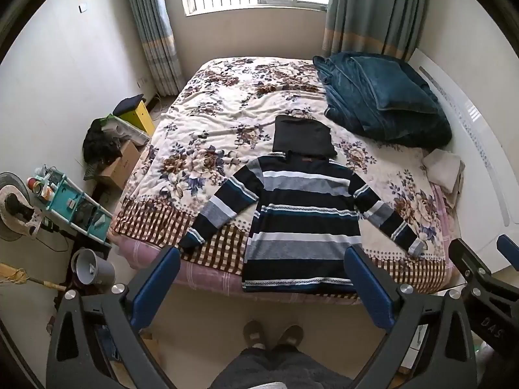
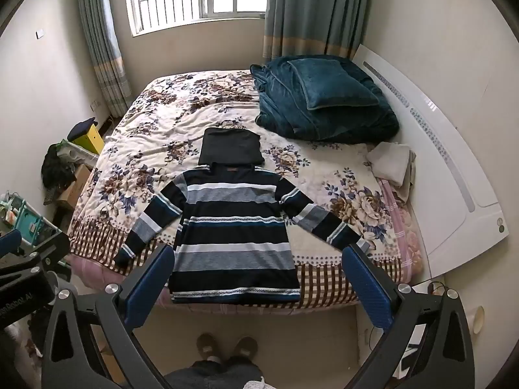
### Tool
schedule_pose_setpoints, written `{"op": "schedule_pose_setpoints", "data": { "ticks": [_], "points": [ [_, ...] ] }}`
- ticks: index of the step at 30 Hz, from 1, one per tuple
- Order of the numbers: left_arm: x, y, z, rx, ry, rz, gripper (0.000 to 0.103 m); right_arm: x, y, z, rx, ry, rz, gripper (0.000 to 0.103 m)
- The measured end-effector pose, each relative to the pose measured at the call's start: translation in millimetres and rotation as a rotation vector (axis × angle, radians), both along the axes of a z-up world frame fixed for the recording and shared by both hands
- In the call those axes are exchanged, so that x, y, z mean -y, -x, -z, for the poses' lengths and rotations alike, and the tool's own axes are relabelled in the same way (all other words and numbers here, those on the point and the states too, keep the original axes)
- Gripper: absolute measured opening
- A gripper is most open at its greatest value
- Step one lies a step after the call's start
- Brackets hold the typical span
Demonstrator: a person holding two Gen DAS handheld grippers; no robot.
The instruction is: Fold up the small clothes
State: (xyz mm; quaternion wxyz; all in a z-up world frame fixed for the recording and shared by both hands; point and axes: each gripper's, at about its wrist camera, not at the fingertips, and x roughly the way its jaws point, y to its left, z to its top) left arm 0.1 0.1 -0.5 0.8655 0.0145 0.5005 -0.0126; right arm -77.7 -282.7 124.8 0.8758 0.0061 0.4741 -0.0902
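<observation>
Left view: sweater (image 1: 301, 223) lies flat at 12 o'clock on the bed (image 1: 227, 103), sleeves out, probably set up for folding. Left gripper (image 1: 262, 269) spread, empty.

Right view: same sweater, right gripper (image 2: 258, 265) spread wide above, folded black top (image 2: 231, 146) parked beyond the collar.

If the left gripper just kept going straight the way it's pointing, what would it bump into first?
Probably the striped sweater lying flat on the bed: the open left gripper aims at its lower half, with nothing visible in between. Depth is hard to judge in this fisheye view.
</observation>
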Motion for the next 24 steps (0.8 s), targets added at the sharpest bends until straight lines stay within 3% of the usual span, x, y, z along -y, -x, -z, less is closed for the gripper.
{"op": "schedule_pose_setpoints", "data": {
  "ticks": [24],
  "points": [
    [0.4,0.2,0.2,0.015,-0.006,0.000,0.103,-4.5,2.9,-2.8,0.015,-0.003,-0.002,0.103]
  ]
}}
